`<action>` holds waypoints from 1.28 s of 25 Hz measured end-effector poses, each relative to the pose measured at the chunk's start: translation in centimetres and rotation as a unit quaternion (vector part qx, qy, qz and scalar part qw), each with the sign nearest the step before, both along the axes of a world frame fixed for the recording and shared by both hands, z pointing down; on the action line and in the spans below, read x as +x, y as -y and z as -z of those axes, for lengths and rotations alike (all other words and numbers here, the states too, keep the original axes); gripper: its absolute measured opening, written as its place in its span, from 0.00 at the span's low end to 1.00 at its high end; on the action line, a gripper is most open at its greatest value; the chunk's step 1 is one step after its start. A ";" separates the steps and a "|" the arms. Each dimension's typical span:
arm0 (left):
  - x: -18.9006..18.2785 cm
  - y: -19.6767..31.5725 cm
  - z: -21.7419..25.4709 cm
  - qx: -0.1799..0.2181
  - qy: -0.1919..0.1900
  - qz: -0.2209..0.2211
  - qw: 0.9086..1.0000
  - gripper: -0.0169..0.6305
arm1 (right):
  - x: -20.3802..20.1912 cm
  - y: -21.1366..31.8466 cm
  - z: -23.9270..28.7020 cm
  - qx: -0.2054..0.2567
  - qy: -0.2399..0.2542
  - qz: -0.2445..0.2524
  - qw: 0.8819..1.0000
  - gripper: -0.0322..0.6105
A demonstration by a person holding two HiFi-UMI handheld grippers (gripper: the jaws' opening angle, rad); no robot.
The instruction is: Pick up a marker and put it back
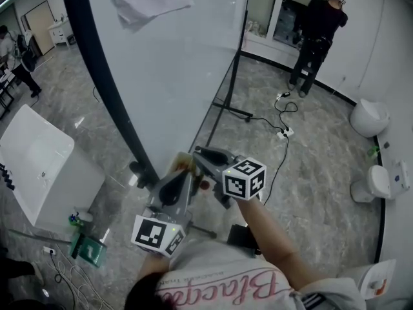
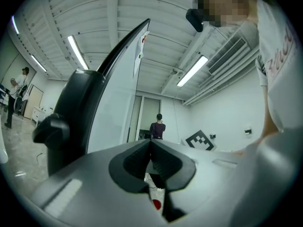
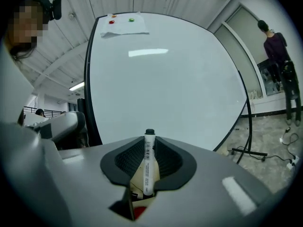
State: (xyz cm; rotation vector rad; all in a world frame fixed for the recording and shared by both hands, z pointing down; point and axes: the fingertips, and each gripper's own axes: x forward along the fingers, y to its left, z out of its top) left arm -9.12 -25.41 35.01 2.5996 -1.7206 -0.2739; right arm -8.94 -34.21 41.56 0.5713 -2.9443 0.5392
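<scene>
Ribbed black pads [image 3: 125, 161] of my right gripper [image 3: 149, 144] are clamping a slim white cylindrical marker [image 3: 148, 169] before the glossy whiteboard [image 3: 165, 79]. My left gripper [image 2: 151, 146] is sitting closed, empty.

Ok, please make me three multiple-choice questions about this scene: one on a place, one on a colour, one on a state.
1. Where is the paper? A on the floor; B at the top of the whiteboard; C on a chair.
2. What colours are its two magnets? A red and green; B blue and yellow; C both black.
3. The right gripper is: A open, empty; B shut, empty; C shut on the marker.
1 B: the sheet hangs at the board's top edge. 2 A: one red, one green dot on it. 3 C: the marker is pinched between its jaws.
</scene>
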 end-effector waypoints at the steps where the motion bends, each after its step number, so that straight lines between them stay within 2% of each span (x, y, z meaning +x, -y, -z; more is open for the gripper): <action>1: 0.0 -0.1 -0.1 -0.001 -0.001 0.001 1.000 0.02 | -0.1 0.0 -0.4 -0.002 -0.007 0.000 1.000 0.16; 17: -0.2 -0.2 -0.3 -0.002 -0.005 -0.004 1.000 0.03 | -1.8 2.4 -2.1 -0.012 -0.054 -0.010 0.998 0.18; 19: -0.2 -0.2 -0.4 -0.004 -0.005 -0.005 1.000 0.03 | -1.8 2.7 -1.9 -0.009 -0.049 -0.014 0.999 0.22; 21: -0.2 -0.2 -0.5 -0.004 -0.006 -0.006 1.000 0.02 | -1.6 2.9 -1.1 -0.005 -0.029 -0.019 0.999 0.31; 23: -0.2 -0.2 -0.6 -0.004 -0.007 -0.007 1.000 0.03 | -1.2 3.3 0.2 0.005 -0.009 -0.028 1.000 0.34; 27: -0.2 -0.2 -0.6 -0.005 -0.009 -0.011 1.000 0.03 | 0.0 3.3 3.6 0.044 0.018 -0.046 0.998 0.34; 30: -0.3 -0.2 -0.5 -0.006 -0.010 -0.014 1.000 0.03 | 1.3 2.4 6.9 0.082 0.039 -0.060 0.994 0.28; 32: -0.2 -0.1 -0.4 -0.005 -0.012 -0.017 1.000 0.02 | 2.3 1.5 8.9 0.112 0.049 -0.070 0.990 0.21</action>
